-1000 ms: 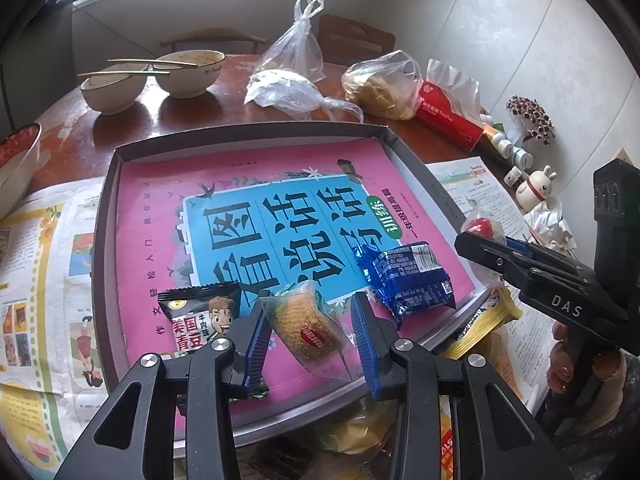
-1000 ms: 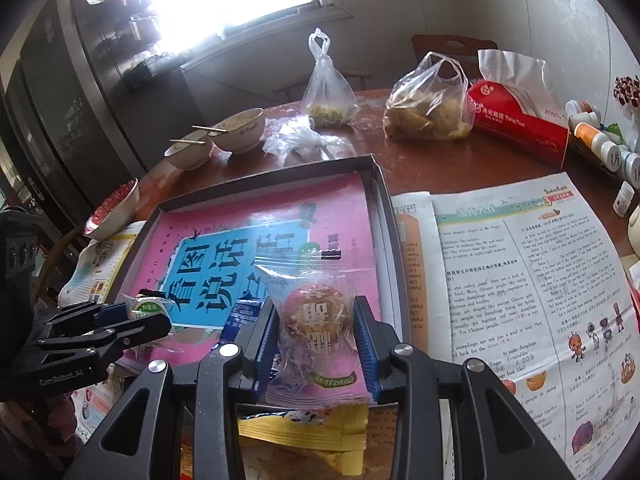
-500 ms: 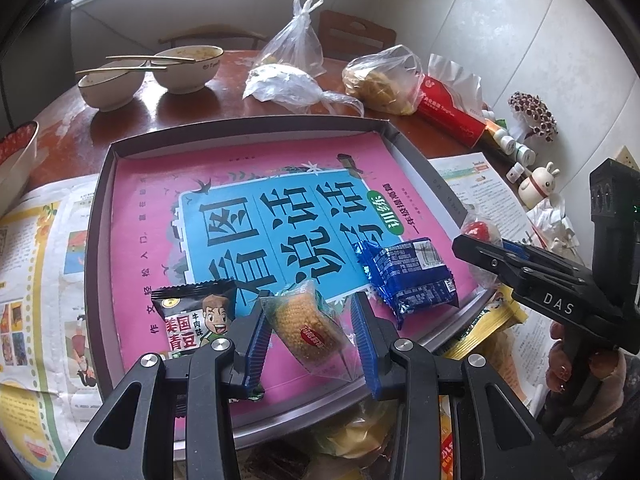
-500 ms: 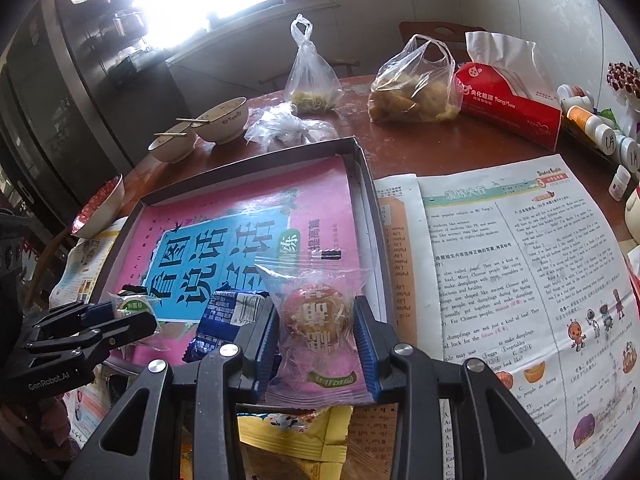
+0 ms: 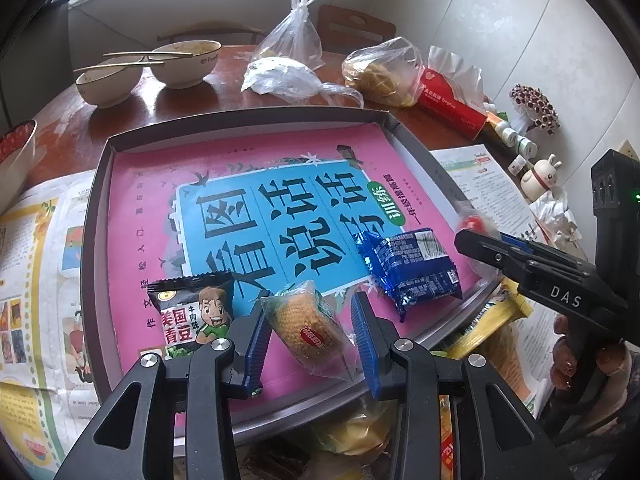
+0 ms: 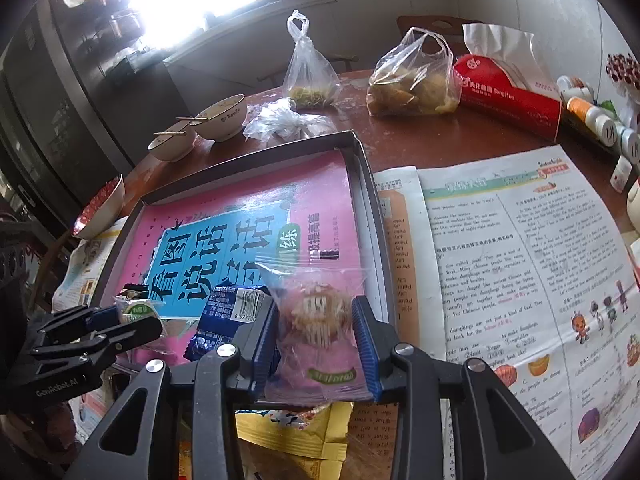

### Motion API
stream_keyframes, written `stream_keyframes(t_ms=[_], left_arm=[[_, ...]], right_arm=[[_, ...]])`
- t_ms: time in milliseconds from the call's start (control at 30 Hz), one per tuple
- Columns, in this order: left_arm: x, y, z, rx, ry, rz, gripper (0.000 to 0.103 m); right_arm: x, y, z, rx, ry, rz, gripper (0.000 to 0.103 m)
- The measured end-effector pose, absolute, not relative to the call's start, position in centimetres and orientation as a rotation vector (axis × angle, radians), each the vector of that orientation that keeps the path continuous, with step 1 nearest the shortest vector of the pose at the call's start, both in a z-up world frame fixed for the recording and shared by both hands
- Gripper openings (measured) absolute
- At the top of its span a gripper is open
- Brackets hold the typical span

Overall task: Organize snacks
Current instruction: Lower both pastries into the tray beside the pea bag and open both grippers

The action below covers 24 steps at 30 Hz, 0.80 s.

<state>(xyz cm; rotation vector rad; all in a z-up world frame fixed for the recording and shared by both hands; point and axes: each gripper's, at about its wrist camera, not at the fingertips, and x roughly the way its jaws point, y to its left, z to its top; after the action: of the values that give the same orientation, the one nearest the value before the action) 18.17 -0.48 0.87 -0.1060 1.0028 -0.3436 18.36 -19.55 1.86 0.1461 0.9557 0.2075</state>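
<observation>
Your left gripper (image 5: 308, 336) pinches the yellow cake pack (image 5: 306, 328) over the tray's (image 5: 90, 216) 6 o'clock edge; the right gripper (image 6: 316, 334) clamps the pink-wrapped snack (image 6: 320, 320) by the 3 o'clock wall. Blue packet (image 5: 412, 270) lies at 1 o'clock of the left claw, green-pea bag (image 5: 192, 316) at 9. Tray's far half is open.

Tray's (image 5: 96, 208) far half free — packets (image 5: 408, 268) near.

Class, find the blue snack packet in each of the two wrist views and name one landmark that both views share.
Left wrist view: the blue snack packet lies right of centre on the pink book, inside the tray.
Right wrist view: the packet sits lower left of centre, partly behind a gripper finger.
Shared landmark: the red tissue pack near the far table edge.
</observation>
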Motion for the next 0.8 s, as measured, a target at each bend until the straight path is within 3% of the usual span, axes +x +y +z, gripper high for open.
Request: stream_keyframes(t_ms=[800], left_arm=[[18.06,0.04,1.10,-0.113,0.997,-0.334,0.045]], right_arm=[[17.82,-19.44,2.53,0.149,0.934,0.211,0.043]])
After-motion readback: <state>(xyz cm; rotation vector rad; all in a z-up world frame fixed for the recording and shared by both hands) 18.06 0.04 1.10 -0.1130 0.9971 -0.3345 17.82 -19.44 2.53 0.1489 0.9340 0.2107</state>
